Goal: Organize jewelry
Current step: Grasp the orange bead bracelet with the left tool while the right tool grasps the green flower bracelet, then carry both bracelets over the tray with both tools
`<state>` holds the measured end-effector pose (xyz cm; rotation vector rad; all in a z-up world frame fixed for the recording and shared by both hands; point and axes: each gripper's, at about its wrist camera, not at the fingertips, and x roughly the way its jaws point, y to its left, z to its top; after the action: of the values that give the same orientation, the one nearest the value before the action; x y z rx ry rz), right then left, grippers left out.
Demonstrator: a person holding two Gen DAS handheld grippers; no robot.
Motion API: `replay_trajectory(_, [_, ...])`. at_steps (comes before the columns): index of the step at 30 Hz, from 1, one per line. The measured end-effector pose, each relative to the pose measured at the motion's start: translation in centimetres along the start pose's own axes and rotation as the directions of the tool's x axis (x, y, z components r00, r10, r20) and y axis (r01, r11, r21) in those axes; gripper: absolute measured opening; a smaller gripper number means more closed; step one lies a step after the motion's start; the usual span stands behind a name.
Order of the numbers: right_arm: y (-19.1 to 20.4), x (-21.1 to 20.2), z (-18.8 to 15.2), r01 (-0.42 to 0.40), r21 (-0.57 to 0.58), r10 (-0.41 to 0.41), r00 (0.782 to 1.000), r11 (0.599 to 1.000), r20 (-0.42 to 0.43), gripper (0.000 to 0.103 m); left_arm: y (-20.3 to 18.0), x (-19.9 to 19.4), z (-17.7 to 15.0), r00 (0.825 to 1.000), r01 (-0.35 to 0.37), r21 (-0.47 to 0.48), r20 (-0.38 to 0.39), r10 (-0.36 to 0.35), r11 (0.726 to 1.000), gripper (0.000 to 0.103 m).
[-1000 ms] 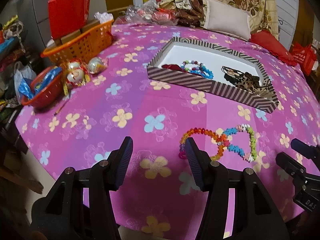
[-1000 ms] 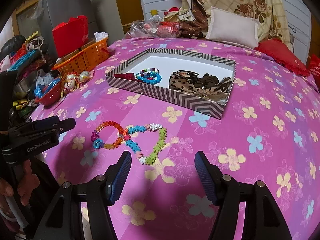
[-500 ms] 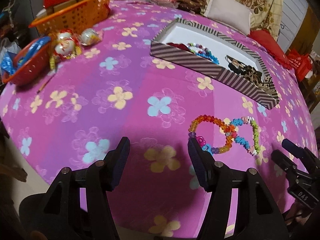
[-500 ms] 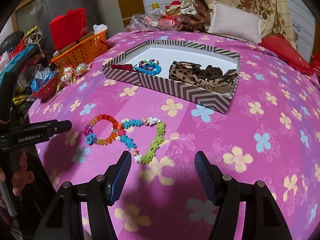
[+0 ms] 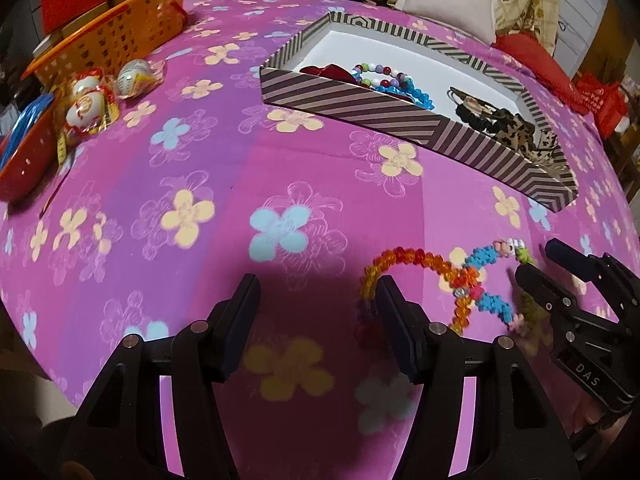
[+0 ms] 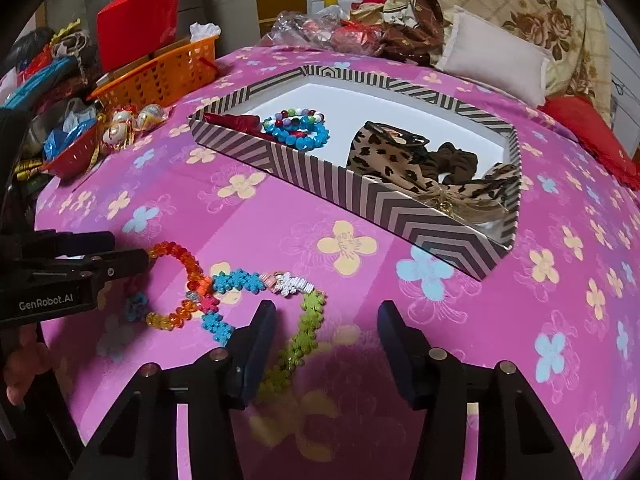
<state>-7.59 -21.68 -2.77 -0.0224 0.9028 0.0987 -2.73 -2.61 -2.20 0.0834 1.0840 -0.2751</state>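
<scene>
Two bead bracelets lie overlapped on the pink flowered cloth: an orange one (image 6: 188, 268) (image 5: 416, 260) and a blue-white-green one (image 6: 304, 320) (image 5: 492, 300). The striped tray (image 6: 320, 172) (image 5: 360, 108) behind them holds a beaded bracelet pile (image 6: 298, 128) and leopard scrunchies (image 6: 404, 160). My left gripper (image 5: 316, 312) is open, low over the cloth, its right finger beside the orange bracelet. My right gripper (image 6: 326, 332) is open, its left finger at the green beads. Each gripper shows in the other's view.
An orange basket (image 6: 160, 76), a red bowl (image 6: 72, 156) and wrapped eggs (image 5: 92, 100) sit at the left. Pillows (image 6: 492, 60) and bags lie beyond the tray. The table edge is right under both grippers.
Both grippers have moved forward and down toward the bracelets. The left finger now reaches the orange bracelet and the right finger reaches the green beads. Jaws stay open.
</scene>
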Motion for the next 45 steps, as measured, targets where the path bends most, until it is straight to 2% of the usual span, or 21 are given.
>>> replay_trajectory(6, [0.0,0.5,0.1,0.012,-0.018,-0.012,1.0,1.0,0.02,0.041,-1.2,0.5,0.4,0.999,-0.025,0.053,0.021,0.024,0.998,0.06])
replay_trajectory(8, [0.0,0.5,0.1,0.014,-0.023,-0.014,1.0,1.0,0.028,0.029,-1.8,0.5,0.2,0.999,-0.032,0.08,0.034,0.029,0.996,0.06])
replay_trajectory(11, [0.1,0.4,0.0,0.01,-0.031,-0.009,0.999,0.999,0.034,0.021,-2.1,0.5,0.1,0.999,-0.023,0.09,0.046,0.019,0.996,0.059])
replay_trajectory(14, [0.2,0.4,-0.1,0.003,-0.032,-0.002,0.999,0.999,0.035,0.015,-2.2,0.4,0.0,0.998,-0.014,0.103,0.057,0.008,0.995,0.041])
replay_trajectory(16, [0.2,0.2,-0.2,-0.001,-0.027,0.002,0.999,1.0,0.035,0.012,-2.4,0.3,0.1,0.998,-0.008,0.108,0.055,0.002,0.994,0.018])
replay_trajectory(19, [0.1,-0.1,-0.3,0.0,-0.012,0.0,0.999,1.0,0.043,0.012,-2.6,0.2,0.0,0.999,0.006,0.113,0.047,-0.011,0.994,0.01])
replay_trajectory(26, [0.1,-2.7,0.1,-0.009,-0.008,0.01,0.996,1.0,0.094,0.012,-1.9,-0.9,0.2,0.998,0.046,0.072,0.043,-0.049,0.996,0.009])
replay_trajectory(34, [0.1,-6.0,1.6,-0.034,-0.003,0.035,0.986,0.999,0.163,0.012,-1.5,-4.7,1.7,0.99,0.068,0.06,0.117,-0.075,0.996,0.008])
replay_trajectory(45, [0.5,-8.2,2.5,-0.018,-0.032,0.024,0.98,0.999,0.196,0.012,-1.8,-8.0,3.4,0.98,0.066,0.068,0.181,-0.078,0.995,0.008])
